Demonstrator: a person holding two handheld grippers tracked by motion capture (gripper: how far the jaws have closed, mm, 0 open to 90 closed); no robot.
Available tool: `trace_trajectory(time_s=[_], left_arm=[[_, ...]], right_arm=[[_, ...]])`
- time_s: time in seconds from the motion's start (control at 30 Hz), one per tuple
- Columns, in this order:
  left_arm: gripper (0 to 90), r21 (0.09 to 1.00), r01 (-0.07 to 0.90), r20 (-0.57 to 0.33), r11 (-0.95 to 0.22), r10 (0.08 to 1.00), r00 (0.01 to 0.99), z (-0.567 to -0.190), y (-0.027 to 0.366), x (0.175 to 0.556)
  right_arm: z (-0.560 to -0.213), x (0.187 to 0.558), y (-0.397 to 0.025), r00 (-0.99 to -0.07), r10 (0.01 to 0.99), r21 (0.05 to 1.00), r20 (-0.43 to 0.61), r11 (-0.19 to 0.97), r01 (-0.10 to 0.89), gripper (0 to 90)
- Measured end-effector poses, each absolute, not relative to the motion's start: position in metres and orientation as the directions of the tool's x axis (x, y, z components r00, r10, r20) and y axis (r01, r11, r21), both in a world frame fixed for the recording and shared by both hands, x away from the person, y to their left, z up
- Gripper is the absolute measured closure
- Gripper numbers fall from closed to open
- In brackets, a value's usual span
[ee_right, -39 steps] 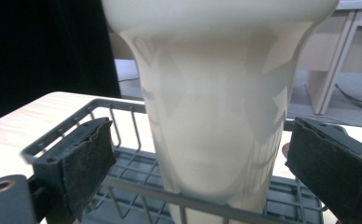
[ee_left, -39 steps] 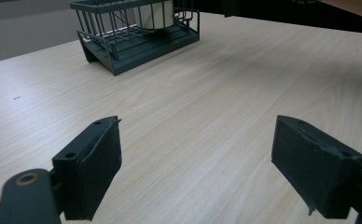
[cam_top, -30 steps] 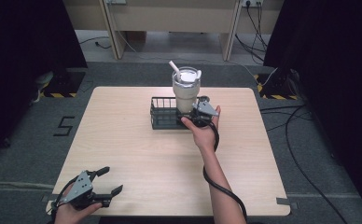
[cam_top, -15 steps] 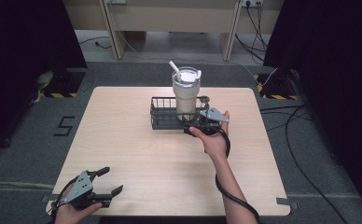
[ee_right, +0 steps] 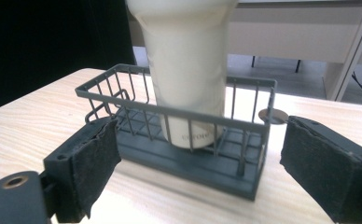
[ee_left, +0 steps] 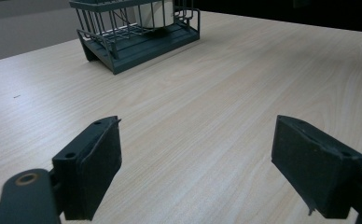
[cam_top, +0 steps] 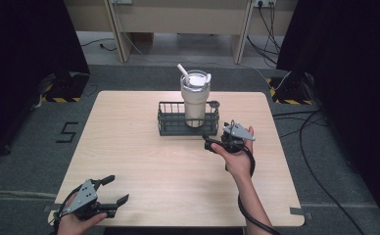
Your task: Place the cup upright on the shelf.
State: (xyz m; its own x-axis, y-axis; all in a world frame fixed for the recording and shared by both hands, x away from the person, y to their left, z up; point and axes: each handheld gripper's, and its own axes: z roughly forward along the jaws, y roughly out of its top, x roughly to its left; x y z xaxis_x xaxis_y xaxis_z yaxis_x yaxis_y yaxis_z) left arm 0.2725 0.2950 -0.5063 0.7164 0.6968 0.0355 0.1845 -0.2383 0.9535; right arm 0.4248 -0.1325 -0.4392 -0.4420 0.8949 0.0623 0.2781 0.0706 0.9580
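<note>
Right gripper view: basket (ee_right: 188, 140) wires front tumbler (ee_right: 188, 70); right tool (ee_right: 202, 163) agape.

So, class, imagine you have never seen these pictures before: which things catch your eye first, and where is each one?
A tall cream tumbler with a lid and straw stands upright in a dark wire basket at the far middle of the wooden table. The right gripper sits just in front of the basket's right end, jaws open toward it. The left gripper rests open at the near left corner.

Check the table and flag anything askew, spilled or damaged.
Nothing stands out. The cream tumbler stands upright in the dark wire basket, lid and straw in place, with no spill on the wooden table. Both claws are open and empty.
</note>
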Motion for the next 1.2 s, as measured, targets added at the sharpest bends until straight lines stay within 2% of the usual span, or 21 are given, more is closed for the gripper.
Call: trace_trajectory(time_s=[0.57,1.2], left_arm=[[15.2,0.953,0.186,0.036,-0.240,0.697,0.716,-0.506,0.294,0.272],[15.3,0.952,0.187,0.035,-0.241,0.696,0.717,-0.506,0.293,0.274]], right_arm=[[-0.464,0.383,-0.166,-0.398,0.913,0.946,0.088,0.048,0.319,14.5],[-0.484,0.345,-0.184,-0.372,0.919,0.936,0.130,0.010,0.352,14.5]])
